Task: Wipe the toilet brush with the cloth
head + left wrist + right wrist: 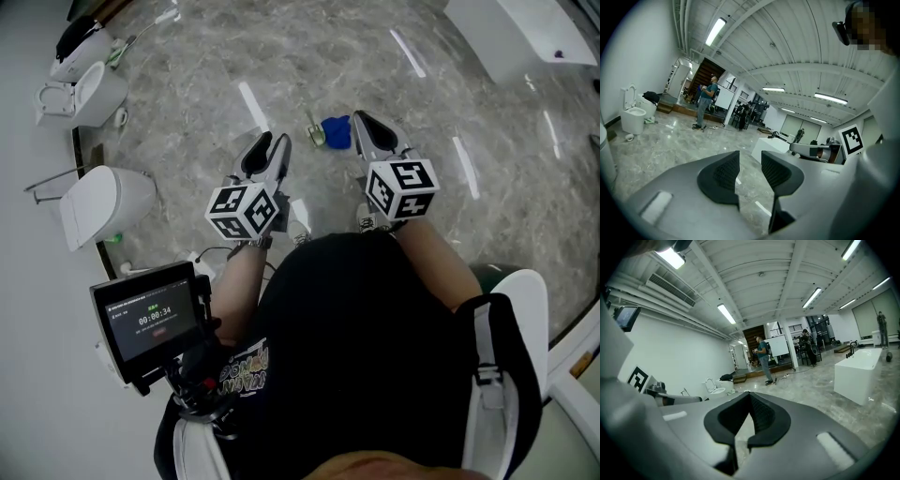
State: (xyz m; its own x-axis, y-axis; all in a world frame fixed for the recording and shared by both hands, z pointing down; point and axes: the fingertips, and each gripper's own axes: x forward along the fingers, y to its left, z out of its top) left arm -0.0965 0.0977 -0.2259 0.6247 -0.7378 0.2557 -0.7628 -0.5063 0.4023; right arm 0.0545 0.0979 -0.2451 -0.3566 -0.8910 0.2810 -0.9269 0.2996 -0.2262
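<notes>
On the marble floor ahead of the person, a blue cloth lies bunched, with the toilet brush just beside it on its left; neither is held. Nearer the person, the left gripper has its fingers a narrow gap apart with only floor showing between them. The right gripper, whose tip overlaps the cloth's right edge in the head view, has its fingers pressed together on nothing.
</notes>
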